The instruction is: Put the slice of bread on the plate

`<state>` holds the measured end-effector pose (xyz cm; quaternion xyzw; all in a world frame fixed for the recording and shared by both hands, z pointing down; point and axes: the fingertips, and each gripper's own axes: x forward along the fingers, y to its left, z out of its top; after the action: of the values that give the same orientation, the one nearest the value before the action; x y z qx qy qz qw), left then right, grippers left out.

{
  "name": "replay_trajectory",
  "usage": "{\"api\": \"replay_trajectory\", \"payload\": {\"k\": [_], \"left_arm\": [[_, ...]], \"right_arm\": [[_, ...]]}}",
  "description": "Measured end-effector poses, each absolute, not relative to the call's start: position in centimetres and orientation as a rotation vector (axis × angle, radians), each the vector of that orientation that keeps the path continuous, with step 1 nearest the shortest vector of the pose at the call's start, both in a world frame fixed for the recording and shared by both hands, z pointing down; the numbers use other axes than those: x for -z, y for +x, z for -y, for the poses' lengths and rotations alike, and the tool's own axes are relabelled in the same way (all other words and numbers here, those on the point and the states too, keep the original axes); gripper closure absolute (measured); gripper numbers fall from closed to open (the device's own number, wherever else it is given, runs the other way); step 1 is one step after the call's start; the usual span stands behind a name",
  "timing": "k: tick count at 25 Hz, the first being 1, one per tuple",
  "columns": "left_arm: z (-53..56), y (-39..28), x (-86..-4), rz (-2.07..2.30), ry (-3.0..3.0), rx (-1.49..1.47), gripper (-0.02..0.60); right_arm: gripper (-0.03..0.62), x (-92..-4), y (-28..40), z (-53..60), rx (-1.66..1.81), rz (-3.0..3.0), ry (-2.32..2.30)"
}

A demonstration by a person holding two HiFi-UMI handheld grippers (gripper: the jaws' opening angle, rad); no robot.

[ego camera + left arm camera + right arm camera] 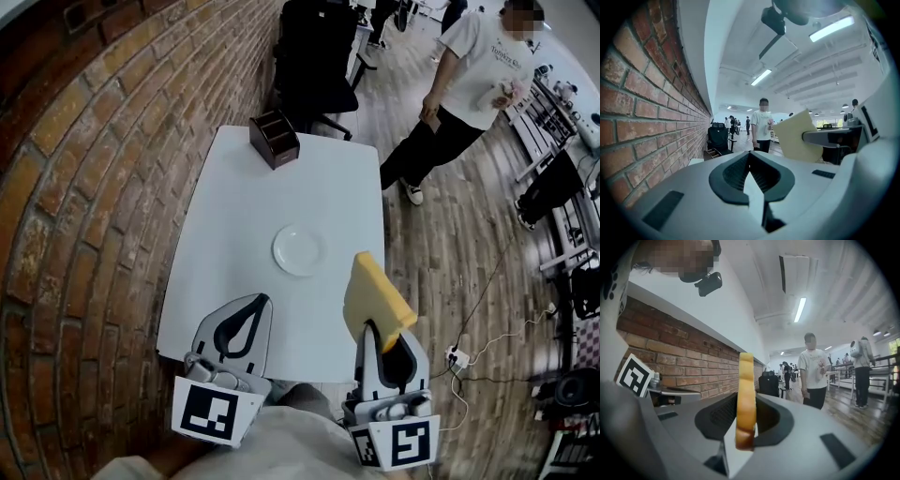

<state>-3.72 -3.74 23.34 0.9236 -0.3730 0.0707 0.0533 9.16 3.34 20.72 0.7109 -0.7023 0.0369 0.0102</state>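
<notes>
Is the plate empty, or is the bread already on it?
Empty: the plate shows bare white; the bread slice stands upright in the right gripper.

Brick wall left, wood floor, white table, black chair, ceiling strip lights

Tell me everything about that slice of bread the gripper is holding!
The slice of bread is pale yellow, with a golden crust that turns brown at its lower end in the right gripper view. It looks soft and thick. It stands upright on its edge, pinched near the bottom between the jaws of the right gripper; nothing else touches it. It is up in the air by the near right edge of the white table, not yet on the plate.
</notes>
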Motion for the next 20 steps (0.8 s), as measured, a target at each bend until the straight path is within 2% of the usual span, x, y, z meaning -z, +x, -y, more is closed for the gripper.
{"api": "replay_trajectory", "payload": {"k": [20], "left_arm": [[7.1,-2.7,-25.9,1.171,2.738,-0.249,0.572]], "right_arm": [[0.496,-23.9,9.2,1.7,-0.235,2.283,2.089]]}}
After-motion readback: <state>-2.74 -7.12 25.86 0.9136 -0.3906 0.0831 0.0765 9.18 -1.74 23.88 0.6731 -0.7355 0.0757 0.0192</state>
